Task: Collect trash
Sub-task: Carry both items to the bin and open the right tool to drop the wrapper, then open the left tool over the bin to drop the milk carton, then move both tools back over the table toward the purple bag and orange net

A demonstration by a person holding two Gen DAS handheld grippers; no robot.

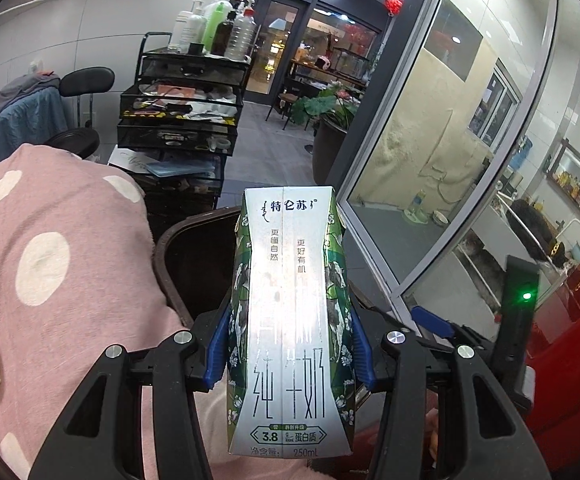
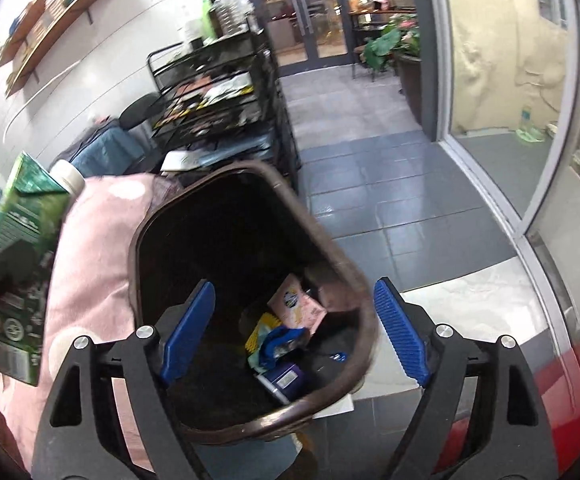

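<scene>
My left gripper (image 1: 288, 348) is shut on a green and white milk carton (image 1: 290, 320), held upright by its sides above a pink spotted cloth. The carton also shows at the left edge of the right wrist view (image 2: 22, 264), with its white cap up. A dark brown trash bin (image 2: 349, 264) stands just ahead of my right gripper (image 2: 293, 332), which is open and empty over the bin's mouth. Inside the bin lie a pink packet (image 2: 295, 302), blue and yellow wrappers (image 2: 274, 340) and a purple box (image 2: 286, 378). The bin's rim shows behind the carton in the left wrist view (image 1: 170, 248).
A pink spotted cloth (image 1: 50, 272) covers a surface left of the bin. A black wire cart (image 1: 178, 120) with bottles stands behind it. A glass door frame (image 1: 373, 184) runs along the right. A red object (image 2: 561, 392) lies at lower right. Grey floor tiles (image 2: 369, 184) stretch ahead.
</scene>
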